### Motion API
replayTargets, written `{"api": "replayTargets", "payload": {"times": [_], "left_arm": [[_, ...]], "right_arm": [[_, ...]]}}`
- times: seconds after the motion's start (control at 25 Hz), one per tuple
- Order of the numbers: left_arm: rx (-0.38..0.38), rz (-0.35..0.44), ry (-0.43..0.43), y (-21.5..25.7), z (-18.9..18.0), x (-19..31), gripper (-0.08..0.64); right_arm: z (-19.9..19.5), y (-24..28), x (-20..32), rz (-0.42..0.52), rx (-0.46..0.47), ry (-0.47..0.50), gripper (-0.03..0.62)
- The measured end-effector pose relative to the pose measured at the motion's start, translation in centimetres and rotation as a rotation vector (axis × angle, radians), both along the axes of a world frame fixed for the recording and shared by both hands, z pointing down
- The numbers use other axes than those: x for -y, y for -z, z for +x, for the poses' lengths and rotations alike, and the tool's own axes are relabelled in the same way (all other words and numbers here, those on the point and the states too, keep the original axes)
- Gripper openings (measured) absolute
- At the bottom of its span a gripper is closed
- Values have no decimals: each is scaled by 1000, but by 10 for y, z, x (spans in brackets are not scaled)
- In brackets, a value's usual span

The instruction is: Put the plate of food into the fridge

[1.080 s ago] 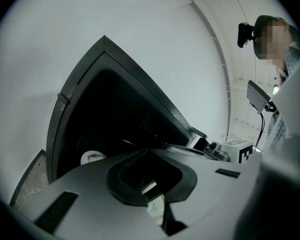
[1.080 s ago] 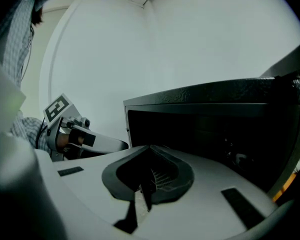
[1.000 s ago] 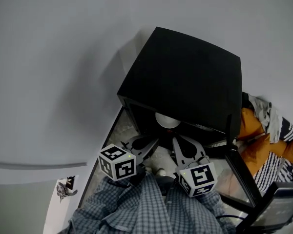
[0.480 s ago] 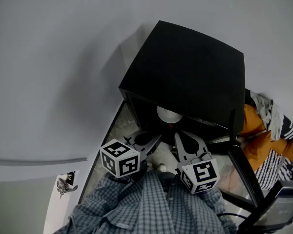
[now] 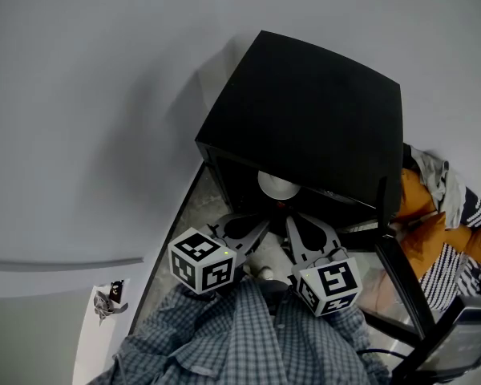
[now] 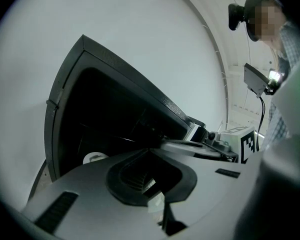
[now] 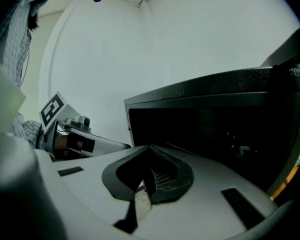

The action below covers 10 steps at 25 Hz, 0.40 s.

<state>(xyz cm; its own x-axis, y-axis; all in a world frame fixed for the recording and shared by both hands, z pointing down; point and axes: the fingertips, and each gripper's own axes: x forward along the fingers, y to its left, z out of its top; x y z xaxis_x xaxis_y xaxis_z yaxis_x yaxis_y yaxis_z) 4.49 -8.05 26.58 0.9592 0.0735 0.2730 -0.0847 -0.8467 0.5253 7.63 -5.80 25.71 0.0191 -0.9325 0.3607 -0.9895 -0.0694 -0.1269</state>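
The plate (image 5: 277,186) sits inside the fridge (image 5: 305,111), just past the opening and free of me. My left tongs (image 5: 255,228) and right tongs (image 5: 295,229) have drawn back a little, both closed on nothing. I judge the placing done; the door (image 5: 397,283) stands open

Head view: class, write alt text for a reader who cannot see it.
A white plate sits inside an open black fridge, seen from above. The left gripper and right gripper, both shut, point at the opening from just outside.
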Motion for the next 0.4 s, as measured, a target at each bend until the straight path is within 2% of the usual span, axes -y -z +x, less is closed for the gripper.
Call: {"api": "replayTargets", "payload": {"times": [0.4], "left_arm": [[4,-6,-13,-3,3,-2,6]], "right_arm": [[0,-8,1,-24,39,18,6]]}}
